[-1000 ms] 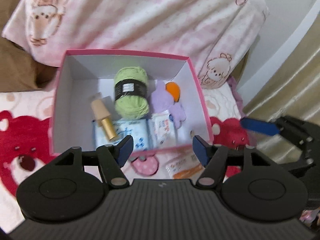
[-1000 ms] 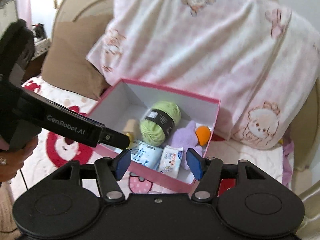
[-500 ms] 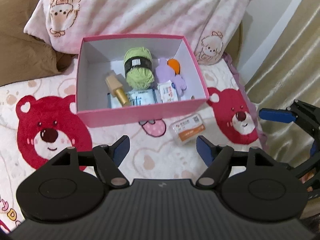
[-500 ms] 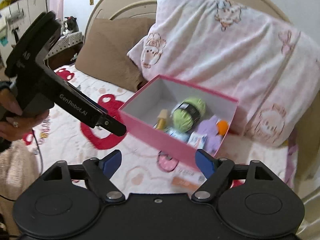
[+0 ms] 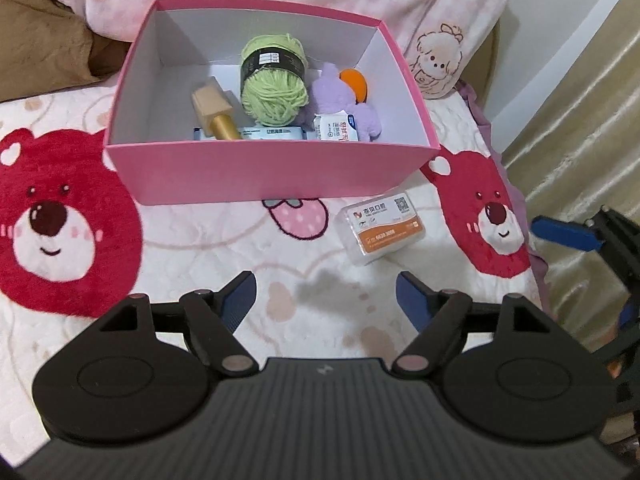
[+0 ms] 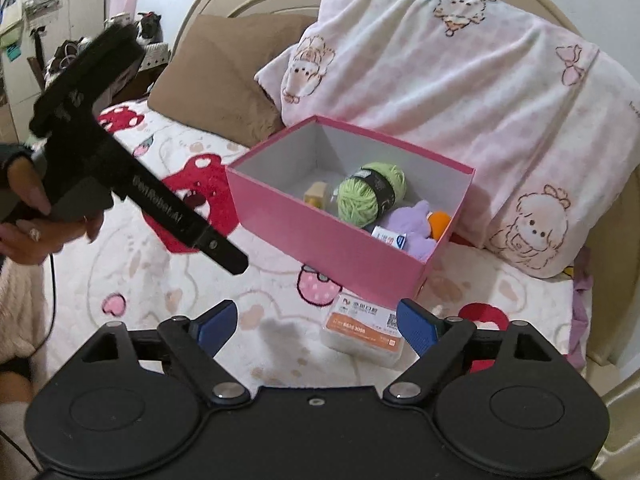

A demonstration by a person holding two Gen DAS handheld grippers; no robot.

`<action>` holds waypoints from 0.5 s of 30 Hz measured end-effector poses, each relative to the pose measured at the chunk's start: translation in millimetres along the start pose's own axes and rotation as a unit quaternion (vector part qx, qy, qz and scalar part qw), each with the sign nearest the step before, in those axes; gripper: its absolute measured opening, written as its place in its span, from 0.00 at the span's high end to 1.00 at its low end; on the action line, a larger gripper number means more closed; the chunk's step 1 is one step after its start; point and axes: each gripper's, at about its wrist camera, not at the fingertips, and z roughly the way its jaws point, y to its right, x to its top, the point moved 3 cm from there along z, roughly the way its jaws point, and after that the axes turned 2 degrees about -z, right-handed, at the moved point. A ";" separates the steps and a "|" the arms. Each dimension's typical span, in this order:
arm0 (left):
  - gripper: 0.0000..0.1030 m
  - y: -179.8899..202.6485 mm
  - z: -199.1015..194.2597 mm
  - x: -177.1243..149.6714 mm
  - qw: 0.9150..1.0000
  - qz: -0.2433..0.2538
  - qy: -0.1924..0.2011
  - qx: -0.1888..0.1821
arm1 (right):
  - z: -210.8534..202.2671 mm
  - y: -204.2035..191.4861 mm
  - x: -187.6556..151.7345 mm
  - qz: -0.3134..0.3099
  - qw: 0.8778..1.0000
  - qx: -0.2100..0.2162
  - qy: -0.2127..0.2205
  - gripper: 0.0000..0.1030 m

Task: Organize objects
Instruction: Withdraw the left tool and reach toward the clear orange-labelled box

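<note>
Left tool [image 5: 326, 294], seen from its own wrist cam: blue pads spread apart, nothing between them, only bed cover w/ red bear print [image 5: 60, 216] under the gap. Right tool [image 6: 316, 320], own cam: pads also wide apart & empty.

From left tool, the small white-and-orange packet [image 5: 382, 232] lies flat on the bed at approx 1 o'clock, near the tool but not touching. From right tool the same packet [image 6: 364, 334] sits at approx 2 o'clock, just beside the inner face of the right-side pad; contact can't be told.

Further out, at 12 o'clock from left tool: open pink box [image 5: 272, 176], white inside, standing on the bed. The packet lies just outside its front wall, near the front right corner. In the box: green yarn ball [image 5: 274, 88] w/ black band, gold-and-tan bottle [image 5: 216, 112] to its left, purple plush [image 5: 340, 100] w/ orange part to its right, tissue packs at front.

Behind the box: pink-white pillow [image 6: 460, 92], brown cushion [image 6: 224, 88] at 10 o'clock. In the right cam, a hand [image 6: 32, 224] grips the left tool's handle at 9 o'clock.
</note>
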 end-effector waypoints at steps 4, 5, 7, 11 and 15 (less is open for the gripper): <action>0.26 6.2 20.6 0.3 1.000 -0.004 0.004 0.004 | 22.4 10.6 -19.2 0.016 1.000 -0.011 0.022 0.13; 0.26 8.3 27.9 0.0 1.000 -0.001 0.000 0.005 | 29.4 14.9 -24.0 0.026 0.999 -0.018 0.022 0.13; 0.27 13.4 40.0 -0.9 1.000 0.010 -0.007 0.010 | 46.7 20.8 -32.8 0.027 0.999 -0.023 -0.007 0.13; 0.28 15.8 64.2 -2.1 1.000 0.003 -0.016 0.011 | 73.5 29.6 -47.1 0.005 0.998 -0.049 -0.046 0.13; 0.28 17.8 83.5 -0.7 1.000 -0.003 -0.013 0.004 | 92.8 41.3 -58.9 0.039 0.997 -0.037 -0.060 0.13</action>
